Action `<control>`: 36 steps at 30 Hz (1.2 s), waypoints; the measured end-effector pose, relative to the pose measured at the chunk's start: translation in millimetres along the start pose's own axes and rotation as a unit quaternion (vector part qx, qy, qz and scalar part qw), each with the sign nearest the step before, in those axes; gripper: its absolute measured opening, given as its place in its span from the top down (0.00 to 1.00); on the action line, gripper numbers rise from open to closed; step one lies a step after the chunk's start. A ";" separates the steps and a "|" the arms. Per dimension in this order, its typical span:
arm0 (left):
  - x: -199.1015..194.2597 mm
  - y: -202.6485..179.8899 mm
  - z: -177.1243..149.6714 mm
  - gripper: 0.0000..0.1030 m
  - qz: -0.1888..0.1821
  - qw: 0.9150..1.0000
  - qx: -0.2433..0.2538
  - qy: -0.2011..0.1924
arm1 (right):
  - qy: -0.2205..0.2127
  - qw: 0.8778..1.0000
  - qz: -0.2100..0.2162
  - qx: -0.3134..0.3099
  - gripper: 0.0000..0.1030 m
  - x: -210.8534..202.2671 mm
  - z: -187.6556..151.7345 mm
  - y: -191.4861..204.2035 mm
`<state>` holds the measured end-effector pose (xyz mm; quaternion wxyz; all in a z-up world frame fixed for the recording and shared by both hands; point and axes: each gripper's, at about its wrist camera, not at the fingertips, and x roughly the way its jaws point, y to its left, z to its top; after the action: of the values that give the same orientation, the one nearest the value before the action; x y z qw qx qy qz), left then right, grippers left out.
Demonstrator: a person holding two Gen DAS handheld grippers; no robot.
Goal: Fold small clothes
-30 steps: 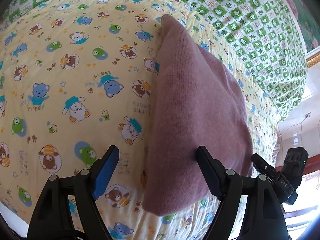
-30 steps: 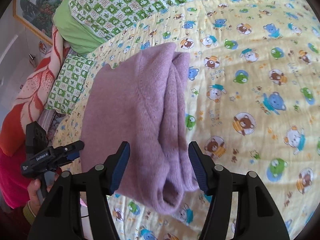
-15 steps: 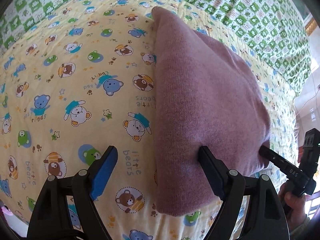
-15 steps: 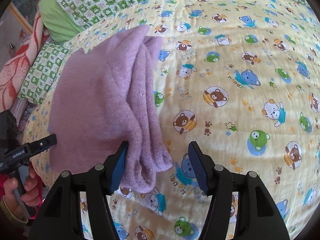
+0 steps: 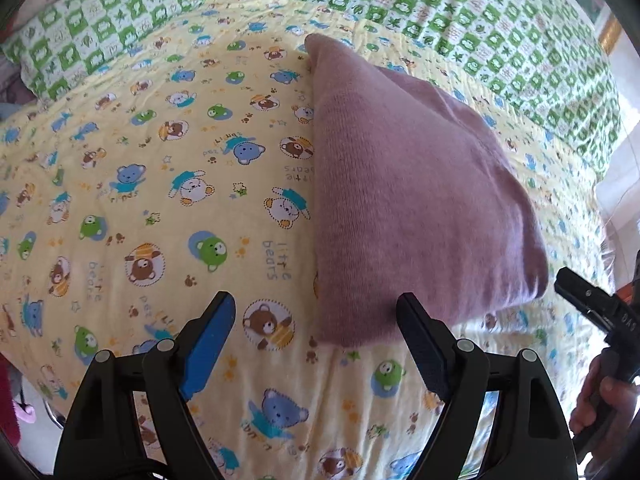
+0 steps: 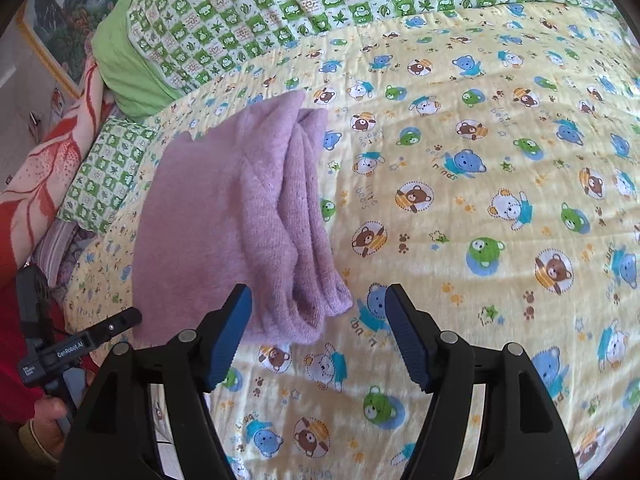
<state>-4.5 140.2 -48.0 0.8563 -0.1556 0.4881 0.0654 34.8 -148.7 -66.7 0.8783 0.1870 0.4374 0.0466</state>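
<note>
The folded mauve knit garment (image 5: 408,200) lies flat on the yellow bear-print quilt (image 5: 160,208), near the bed's edge; neither gripper holds it.

The left gripper (image 5: 316,340) hangs over the quilt with its jaws spread wide and nothing pinched; its right finger (image 5: 420,344) crosses in front of the garment's near corner, and whether it touches cannot be told. This view shows the garment's smooth, closed fold and, at the far right, the other tool's black tip (image 5: 580,292) with a hand (image 5: 600,400) on its handle; a green checked cover (image 5: 480,20) runs behind.

The right gripper (image 6: 318,320) is opening its jaws; the garment's near corner sits low between them, closer to the left pad (image 6: 230,332), with no pad pressing on it. Only this view shows the garment's stacked, layered edges (image 6: 312,220) along its side, a lime-green pillow (image 6: 124,68), a red-and-cream floral blanket (image 6: 48,168) and a framed picture (image 6: 60,20) at the upper left; the left tool, lettered in white (image 6: 72,348), appears low at the left edge with fingers (image 6: 44,412) wrapped round its grip.
</note>
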 end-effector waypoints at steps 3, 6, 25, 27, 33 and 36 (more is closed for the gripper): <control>-7.0 -1.6 -12.5 0.19 0.009 1.000 0.015 -0.012 | -0.007 1.000 0.002 -0.008 0.21 -6.0 -10.6 5.4; -9.7 -0.7 -26.8 0.19 0.017 0.999 0.024 -0.015 | -0.009 1.000 0.006 -0.024 0.18 -9.4 -23.0 12.6; -44.3 -9.1 -52.5 0.17 0.047 0.993 0.077 -0.075 | -0.017 0.987 -0.018 -0.157 0.05 -5.3 -82.4 55.8; -51.8 -14.8 -49.9 0.17 0.045 0.992 0.083 -0.087 | -0.028 0.986 -0.024 -0.163 0.02 -8.4 -81.3 57.5; -65.7 -26.4 -41.7 0.14 0.034 0.990 0.085 -0.104 | -0.050 0.983 -0.015 -0.173 0.01 -21.2 -72.5 65.2; -62.3 -30.1 -39.8 0.11 0.041 0.990 0.092 -0.104 | -0.060 0.981 -0.012 -0.185 0.01 -26.5 -68.1 71.7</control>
<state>-61.1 101.1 -7.5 0.9096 -0.0486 0.4064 0.0716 -29.1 -69.3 -57.6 0.9229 0.0187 0.3702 0.1045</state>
